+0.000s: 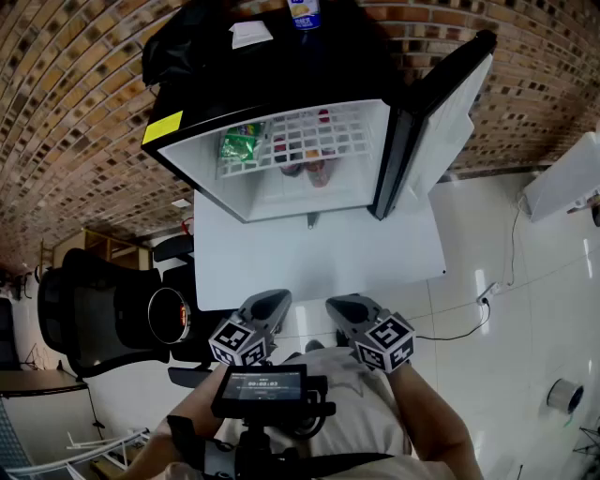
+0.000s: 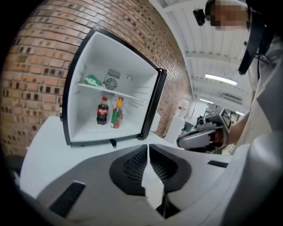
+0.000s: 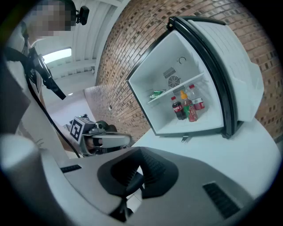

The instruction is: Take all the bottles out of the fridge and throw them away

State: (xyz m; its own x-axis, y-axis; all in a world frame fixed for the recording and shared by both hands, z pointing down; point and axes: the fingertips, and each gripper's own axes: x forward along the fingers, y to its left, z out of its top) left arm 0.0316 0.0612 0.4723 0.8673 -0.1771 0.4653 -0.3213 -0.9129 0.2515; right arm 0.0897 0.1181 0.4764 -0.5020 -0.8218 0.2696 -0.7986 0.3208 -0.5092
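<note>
A small black fridge stands open on a white table. On its floor stand a cola bottle, an orange-capped bottle with a green and red label and, in the right gripper view, a third bottle with a red label. From the head view the bottles show only partly through the wire shelf. My left gripper and right gripper hover side by side at the table's near edge, well short of the fridge. Both are shut and hold nothing.
The fridge door swings out to the right. A green packet lies on the wire shelf. A paper and a small blue-labelled container sit on the fridge top. A black office chair stands left of the table. A cable runs over the white floor.
</note>
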